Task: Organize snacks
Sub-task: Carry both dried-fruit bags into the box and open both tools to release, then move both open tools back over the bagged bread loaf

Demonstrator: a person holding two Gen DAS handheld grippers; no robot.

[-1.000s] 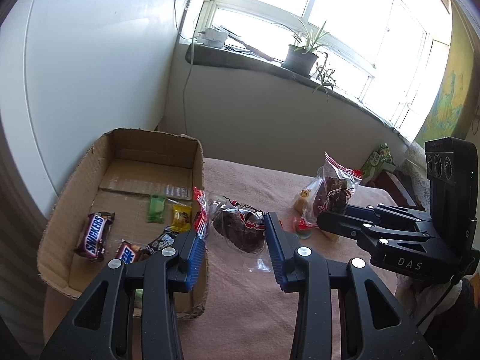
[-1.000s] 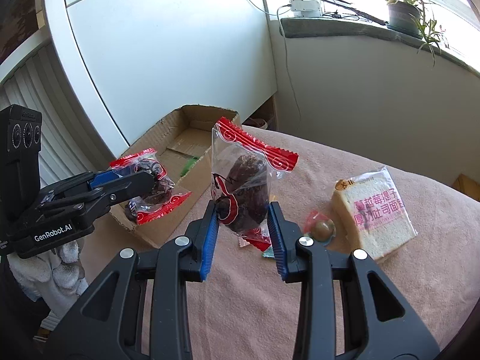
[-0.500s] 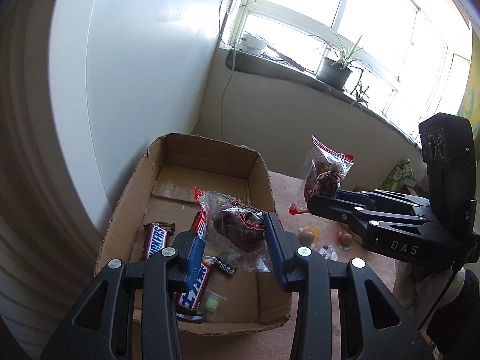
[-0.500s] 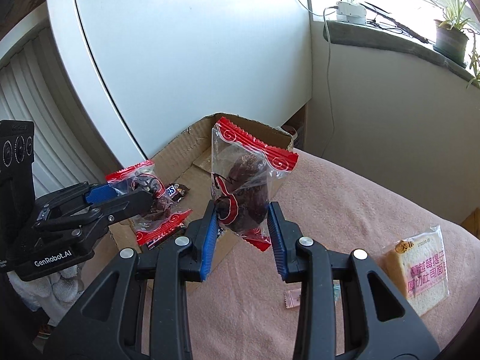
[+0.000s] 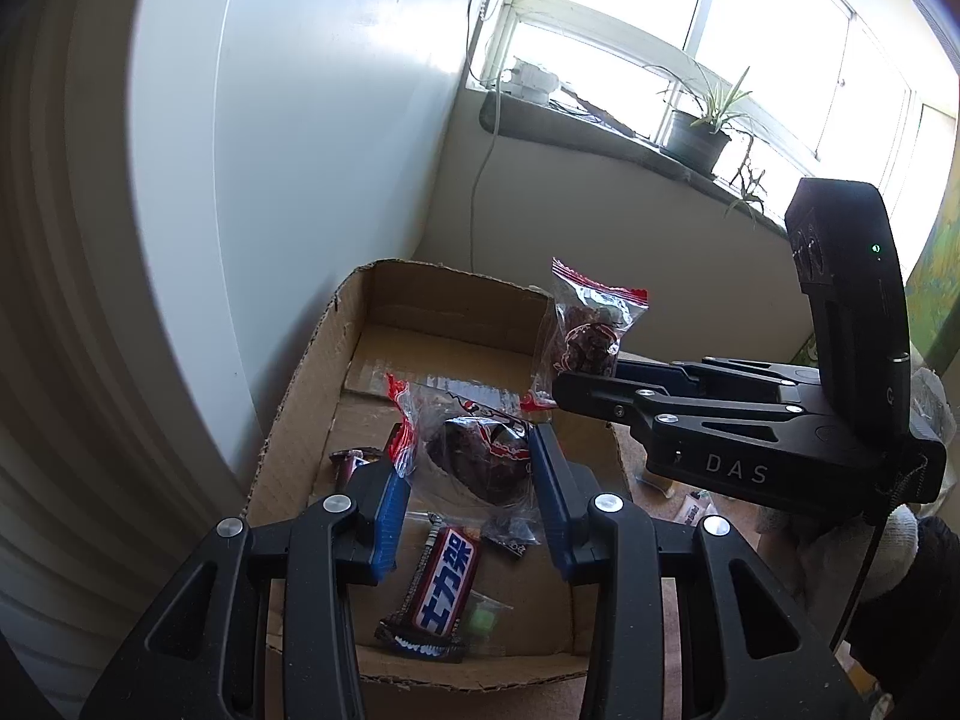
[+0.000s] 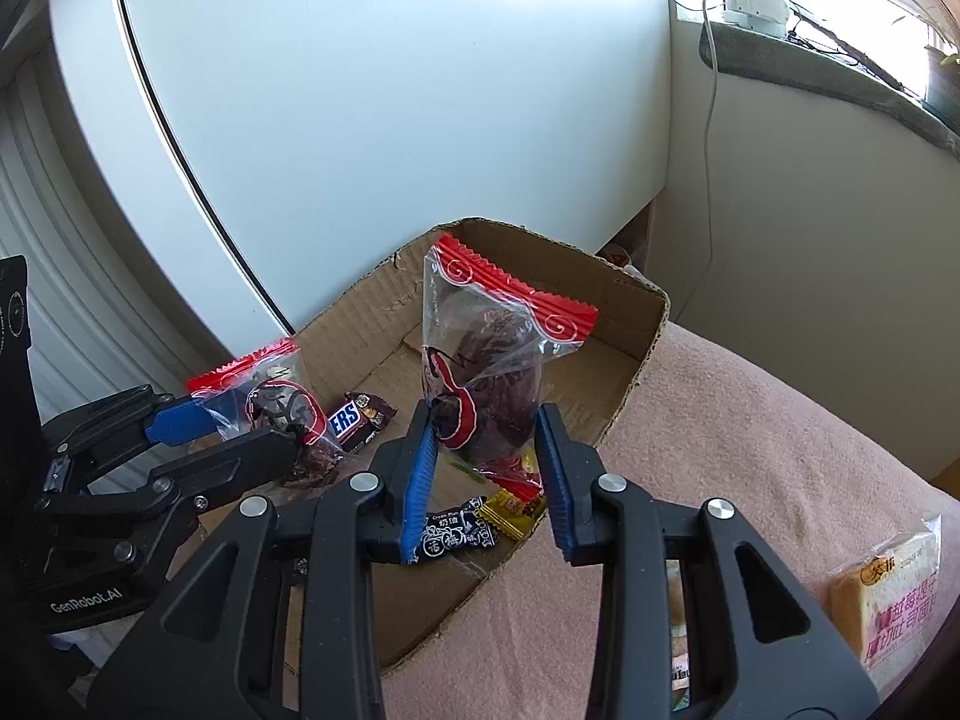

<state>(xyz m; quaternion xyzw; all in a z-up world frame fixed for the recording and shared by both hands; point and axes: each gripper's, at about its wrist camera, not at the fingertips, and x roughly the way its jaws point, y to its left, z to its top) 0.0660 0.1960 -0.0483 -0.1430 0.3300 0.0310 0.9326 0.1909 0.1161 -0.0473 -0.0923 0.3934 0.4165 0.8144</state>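
- At the far left, the left gripper (image 5: 471, 480) is clenched on a clear, red-edged snack packet (image 5: 474, 450) with a dark lump inside; the blue pads (image 5: 390, 516) press the packet from both sides.
- That packet hangs over the middle of the open cardboard box (image 5: 300, 408), its long axis running roughly crosswise between the fingers. The box floor lies directly below, so the judged next move is a simple release downward.
- On the box floor below sit a Snickers bar (image 5: 447, 588) with Chinese lettering, a small green sweet (image 5: 483, 621) and a dark wrapper (image 5: 348, 462) half hidden behind the left finger.
- Further right, the right gripper (image 6: 483, 468) grasps a second red-edged snack packet (image 6: 492, 360), held upright with its long axis vertical and its crimped red top uppermost.
- This second packet is over the near right part of the box, close to the wall that borders the pink cloth (image 6: 750, 450). Both packets look clear of the rim, and the left one seems deeper inside the box.
- Under the right fingers lie a black plum candy (image 6: 456, 531) and a yellow candy (image 6: 510, 507), partly covered by the held packet.
- At the right edge, a wrapped bread slice (image 6: 888, 594) is cut off by the lens border; small items near it are too obscured to name.
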